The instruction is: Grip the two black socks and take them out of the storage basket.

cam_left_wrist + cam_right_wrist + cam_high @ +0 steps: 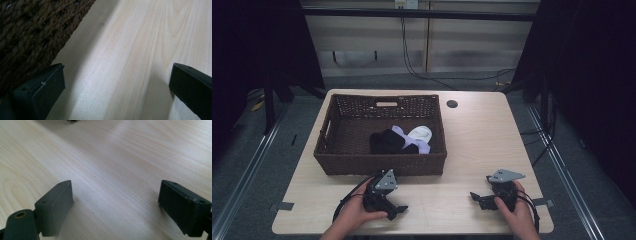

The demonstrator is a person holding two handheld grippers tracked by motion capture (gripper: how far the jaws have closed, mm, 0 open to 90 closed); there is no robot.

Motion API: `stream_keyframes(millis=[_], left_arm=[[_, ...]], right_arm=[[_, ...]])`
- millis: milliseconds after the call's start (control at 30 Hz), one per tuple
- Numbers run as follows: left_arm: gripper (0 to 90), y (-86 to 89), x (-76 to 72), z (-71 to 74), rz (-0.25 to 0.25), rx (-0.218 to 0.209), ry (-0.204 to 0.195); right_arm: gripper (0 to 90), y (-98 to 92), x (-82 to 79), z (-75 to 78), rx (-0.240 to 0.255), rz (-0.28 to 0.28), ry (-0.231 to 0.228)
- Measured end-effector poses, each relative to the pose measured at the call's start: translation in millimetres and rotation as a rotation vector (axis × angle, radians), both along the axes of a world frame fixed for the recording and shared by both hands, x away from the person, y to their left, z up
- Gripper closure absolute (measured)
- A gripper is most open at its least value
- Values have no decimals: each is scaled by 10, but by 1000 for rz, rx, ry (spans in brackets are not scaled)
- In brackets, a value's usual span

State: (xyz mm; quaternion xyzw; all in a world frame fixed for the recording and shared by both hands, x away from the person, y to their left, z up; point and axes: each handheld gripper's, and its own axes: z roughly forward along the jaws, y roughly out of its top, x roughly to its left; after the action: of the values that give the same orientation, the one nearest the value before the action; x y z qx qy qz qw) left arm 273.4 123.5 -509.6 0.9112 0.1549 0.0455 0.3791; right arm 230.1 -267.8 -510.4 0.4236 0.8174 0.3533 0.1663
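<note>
A dark brown wicker basket [337, 162] stands on the left half of the light wooden table [477, 145]. Inside it lie a black garment [386, 141], a lavender cloth [399, 132] and a white piece [420, 133]. My left gripper [398, 209] rests on the table just in front of the basket's near wall, held by a hand, jaws wide open with bare wood between them [117, 75]. The basket's weave [30, 37] is at the left in the left gripper view. My right gripper [476, 197] rests near the front right, also open over bare wood [115, 192].
A round cable hole [452, 104] sits in the table behind the basket's right corner. Black cables [412, 65] hang behind the table. Dark curtains flank both sides. The table's right half and front strip are bare wood.
</note>
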Motion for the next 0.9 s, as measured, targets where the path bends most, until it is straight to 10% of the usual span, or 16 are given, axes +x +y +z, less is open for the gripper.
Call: stream_keyframes(millis=[433,900], left_arm=[[124,-3,-44,82,1,9,41],[157,108,-52,524,-21,-36,104]], right_arm=[[120,0,0,0,0,0,1],[120,0,0,1,0,0,0]])
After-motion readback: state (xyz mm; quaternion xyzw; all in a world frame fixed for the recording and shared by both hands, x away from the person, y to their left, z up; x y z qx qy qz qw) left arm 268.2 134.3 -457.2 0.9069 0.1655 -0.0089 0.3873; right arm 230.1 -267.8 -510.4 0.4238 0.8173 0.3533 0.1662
